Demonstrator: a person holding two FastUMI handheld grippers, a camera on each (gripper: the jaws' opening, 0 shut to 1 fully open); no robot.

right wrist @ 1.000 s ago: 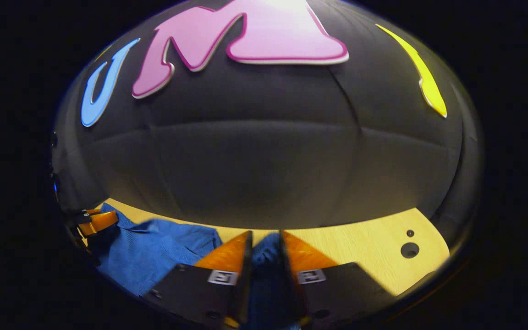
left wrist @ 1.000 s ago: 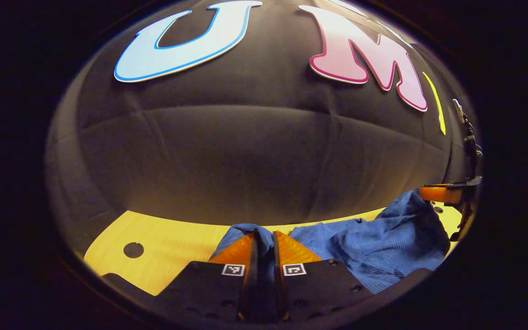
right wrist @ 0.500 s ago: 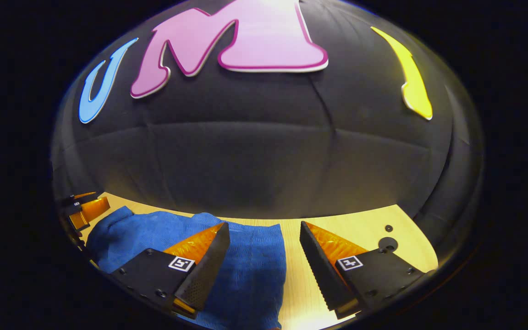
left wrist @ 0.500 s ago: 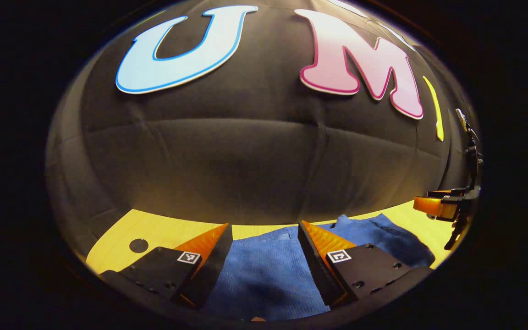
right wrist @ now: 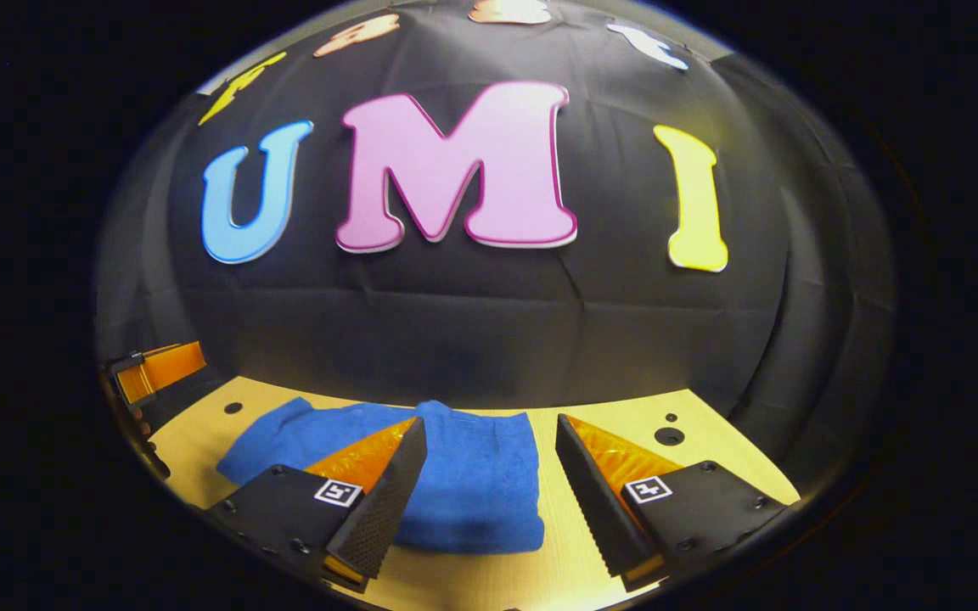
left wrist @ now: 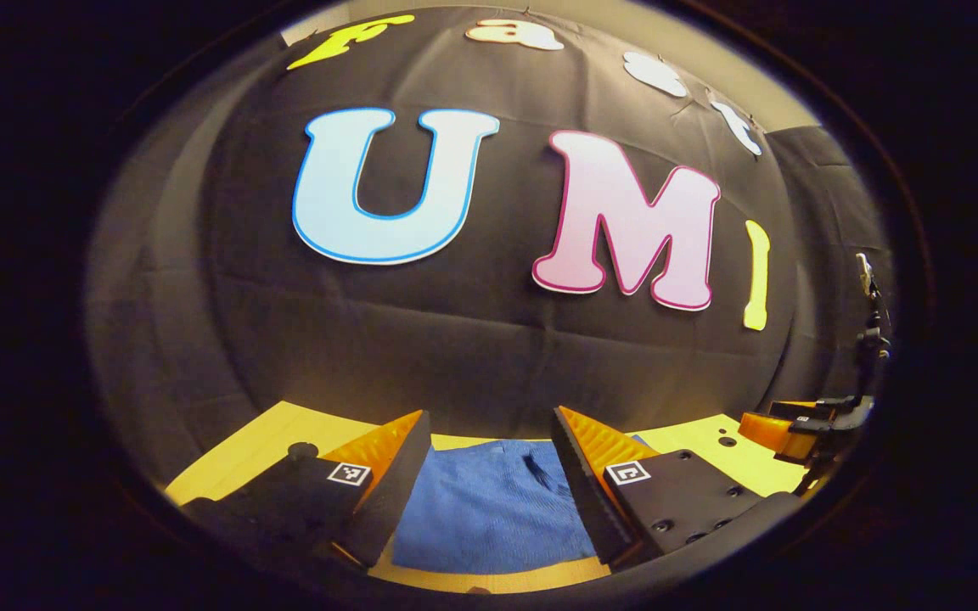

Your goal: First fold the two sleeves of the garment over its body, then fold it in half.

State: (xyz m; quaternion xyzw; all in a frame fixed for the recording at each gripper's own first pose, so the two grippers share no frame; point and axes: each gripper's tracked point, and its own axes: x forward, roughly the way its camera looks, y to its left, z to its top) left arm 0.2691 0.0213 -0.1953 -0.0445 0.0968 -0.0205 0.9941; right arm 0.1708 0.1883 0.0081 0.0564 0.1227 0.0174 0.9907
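The blue garment [right wrist: 463, 475] lies folded in a compact bundle on the yellow desk [right wrist: 693, 462], near the black cloth wall [right wrist: 472, 331]. The left gripper [left wrist: 489, 462] hangs above it with jaws apart and empty, the cloth visible between its fingers. The right gripper [right wrist: 489, 475] hangs over the bundle's right edge, jaws likewise apart, touching nothing.

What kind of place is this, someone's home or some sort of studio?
Likely a staged recording booth, not a home: a black cloth wall backs a bare wooden table, where a folded blue garment lies between two open grippers.
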